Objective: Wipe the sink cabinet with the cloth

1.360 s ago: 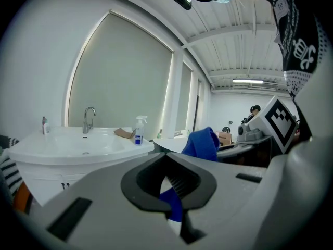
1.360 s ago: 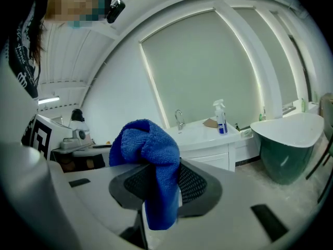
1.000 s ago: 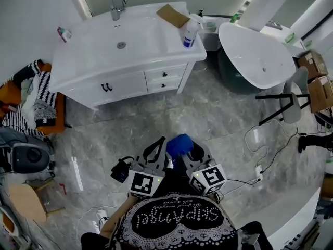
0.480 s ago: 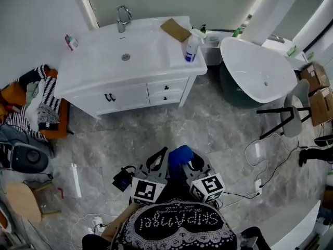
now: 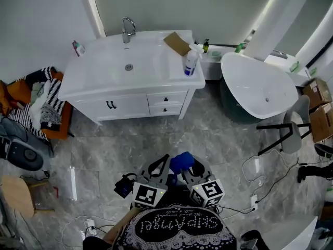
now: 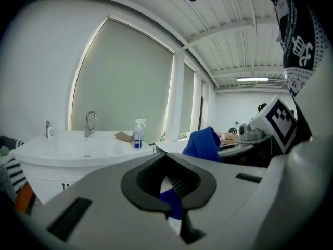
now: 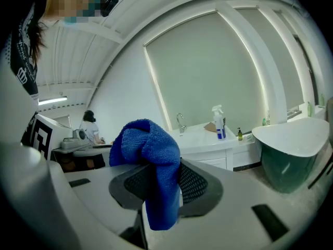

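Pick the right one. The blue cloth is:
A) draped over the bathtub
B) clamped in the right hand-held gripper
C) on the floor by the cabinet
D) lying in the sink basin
B: in the right gripper view the blue cloth sits pinched between the jaws of the right hand-held gripper.

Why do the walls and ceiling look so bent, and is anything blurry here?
Head view: a wide lens bows the lit wall strip; the sink cabinet is sharp. Left gripper view: black rounded corners, curved ceiling. Right gripper view: same bending, the cloth crisp, a mosaic patch top left.
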`<state>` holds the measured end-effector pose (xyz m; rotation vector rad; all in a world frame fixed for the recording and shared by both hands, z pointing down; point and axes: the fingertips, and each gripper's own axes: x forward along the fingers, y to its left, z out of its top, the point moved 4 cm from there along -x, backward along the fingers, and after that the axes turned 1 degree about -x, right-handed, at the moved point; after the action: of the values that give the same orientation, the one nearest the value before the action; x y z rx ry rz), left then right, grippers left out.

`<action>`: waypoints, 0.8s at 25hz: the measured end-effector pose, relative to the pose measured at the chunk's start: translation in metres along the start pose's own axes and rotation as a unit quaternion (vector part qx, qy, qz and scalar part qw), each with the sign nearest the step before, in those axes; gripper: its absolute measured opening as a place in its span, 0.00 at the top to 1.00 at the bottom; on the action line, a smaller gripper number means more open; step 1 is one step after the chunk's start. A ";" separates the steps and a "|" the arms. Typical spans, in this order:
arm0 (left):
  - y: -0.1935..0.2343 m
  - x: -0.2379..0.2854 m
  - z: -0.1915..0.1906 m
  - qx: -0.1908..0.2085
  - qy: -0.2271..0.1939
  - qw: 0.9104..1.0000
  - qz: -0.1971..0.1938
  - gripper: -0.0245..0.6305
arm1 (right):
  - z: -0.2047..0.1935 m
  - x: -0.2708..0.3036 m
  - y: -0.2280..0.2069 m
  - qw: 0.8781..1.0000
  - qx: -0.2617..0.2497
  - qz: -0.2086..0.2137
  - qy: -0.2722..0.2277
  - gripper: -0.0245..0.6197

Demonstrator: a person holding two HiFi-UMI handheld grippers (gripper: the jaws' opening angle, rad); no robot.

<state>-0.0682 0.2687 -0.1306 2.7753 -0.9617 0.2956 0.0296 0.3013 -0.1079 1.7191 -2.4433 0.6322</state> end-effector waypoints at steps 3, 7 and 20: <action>-0.003 0.000 0.001 0.011 0.001 1.000 0.001 0.96 | 0.006 -0.001 0.002 1.000 -0.004 0.006 -0.003 0.79; -0.009 0.003 0.001 0.017 0.006 1.000 -0.004 0.96 | 0.012 -0.003 0.002 1.000 -0.012 0.010 -0.001 0.79; -0.030 0.025 0.010 0.030 -0.009 0.999 -0.010 0.96 | 0.020 -0.011 -0.028 0.999 -0.034 0.000 -0.005 0.79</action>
<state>-0.0292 0.2748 -0.1379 2.8458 -0.9429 0.3011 0.0630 0.2957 -0.1213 1.6995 -2.4420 0.5349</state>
